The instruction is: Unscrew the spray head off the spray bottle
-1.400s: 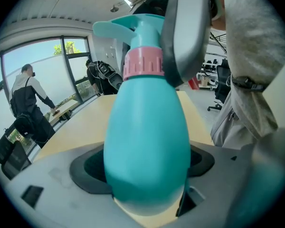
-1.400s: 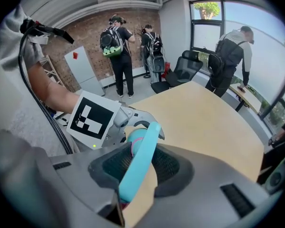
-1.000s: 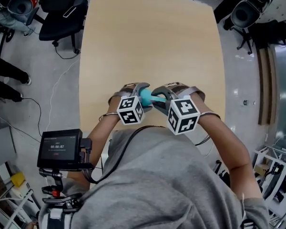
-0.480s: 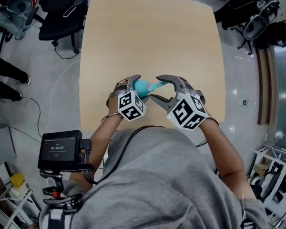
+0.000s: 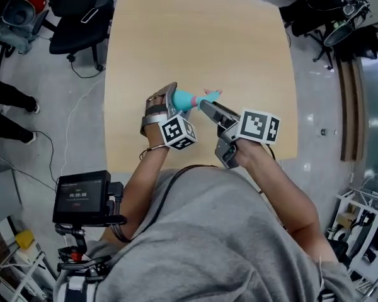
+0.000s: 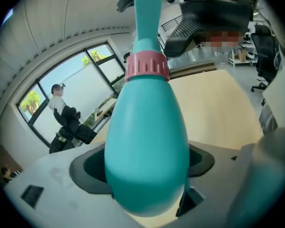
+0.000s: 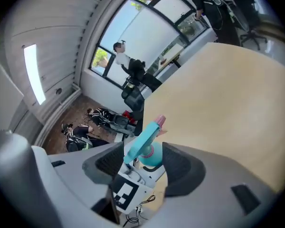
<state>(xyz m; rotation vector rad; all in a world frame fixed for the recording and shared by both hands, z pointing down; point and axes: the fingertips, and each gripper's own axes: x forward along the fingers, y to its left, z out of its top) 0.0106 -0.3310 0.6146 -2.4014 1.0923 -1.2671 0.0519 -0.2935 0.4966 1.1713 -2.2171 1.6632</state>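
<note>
Our left tool [image 6: 145,175] clamps the light, slick spray bottle [image 6: 147,137]. Our right tool's [image 7: 142,161] jaws, just opening, bracket the spray head [image 7: 145,139] untouched; we'd grip its ribbed collar [image 6: 147,66].

"Where's open room?"
"The counter [image 5: 201,43] lies bare toward twelve o'clock."
"What blocks?"
"The spray bottle [image 5: 190,98] in the left claw [image 5: 174,100]. At its three o'clock is the right claw [image 5: 208,106], jaws just opening round the spray head [image 5: 209,95]."

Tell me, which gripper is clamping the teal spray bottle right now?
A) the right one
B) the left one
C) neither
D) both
B: the left gripper is closed on the body of the teal spray bottle, while the jaws of the right gripper have just been opening and stand apart, with the spray head ahead between them but not pressed.
</note>
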